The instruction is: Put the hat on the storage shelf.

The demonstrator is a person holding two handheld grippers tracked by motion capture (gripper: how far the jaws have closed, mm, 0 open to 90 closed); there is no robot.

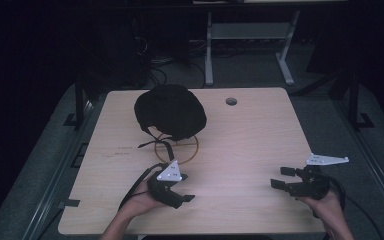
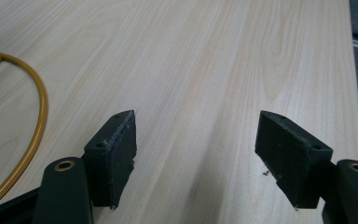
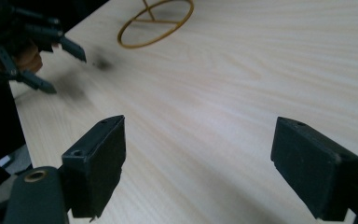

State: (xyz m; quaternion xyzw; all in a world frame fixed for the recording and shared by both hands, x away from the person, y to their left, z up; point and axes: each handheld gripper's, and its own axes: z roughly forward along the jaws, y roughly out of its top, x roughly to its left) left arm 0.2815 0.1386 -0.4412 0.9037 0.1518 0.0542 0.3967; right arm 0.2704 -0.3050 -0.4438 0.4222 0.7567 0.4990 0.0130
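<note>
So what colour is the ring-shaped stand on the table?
Gold; the ring stand shows best in the right gripper view.

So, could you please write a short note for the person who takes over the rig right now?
Left hand-held gripper: open, holding nothing, just in front of the gold wire stand.
Right hand-held gripper: open, holding nothing, above bare table near its right edge.
Black helmet: sits on the stand at the table's far left, straps hanging down.
Done: nothing gripped yet.
Left: probably reach for the helmet, the nearest thing, with the left gripper.
</note>
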